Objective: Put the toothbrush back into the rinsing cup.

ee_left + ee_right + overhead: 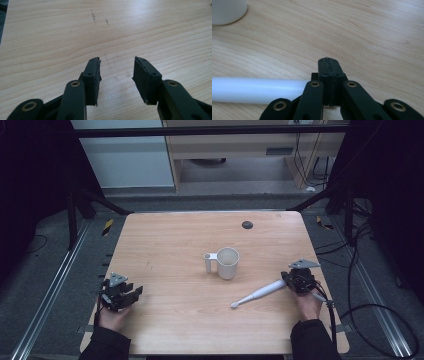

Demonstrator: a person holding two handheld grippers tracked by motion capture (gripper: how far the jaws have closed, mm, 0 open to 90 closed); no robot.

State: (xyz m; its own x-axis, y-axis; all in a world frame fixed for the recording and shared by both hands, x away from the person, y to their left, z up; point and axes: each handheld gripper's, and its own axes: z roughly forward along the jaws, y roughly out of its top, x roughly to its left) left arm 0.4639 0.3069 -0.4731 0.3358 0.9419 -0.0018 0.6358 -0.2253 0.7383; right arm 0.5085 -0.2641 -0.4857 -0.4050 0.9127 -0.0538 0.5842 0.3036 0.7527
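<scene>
A white mug point(227, 263) stands upright in the middle of the wooden table point(175, 330), its handle to the left. A long white brush-like tool point(260, 294) lies flat at the right, its thin tip toward the front centre. My right gripper point(290, 276) sits at the tool's thick end. In the right gripper view this gripper point(327, 60) is shut, pad against pad, with nothing between. The white handle point(257, 90) lies beside its left jaw, its end hidden behind it, and the mug's base point(227, 11) is at top left. My left gripper point(136, 292) point(117, 62) rests open over bare wood near the front left.
A small black round disc point(247, 225) lies near the table's far edge. Cables point(360, 310) trail on the floor to the right. Faint dark marks point(93, 16) streak the wood ahead of the left gripper. A wide stretch of wood separates the mug from the left gripper.
</scene>
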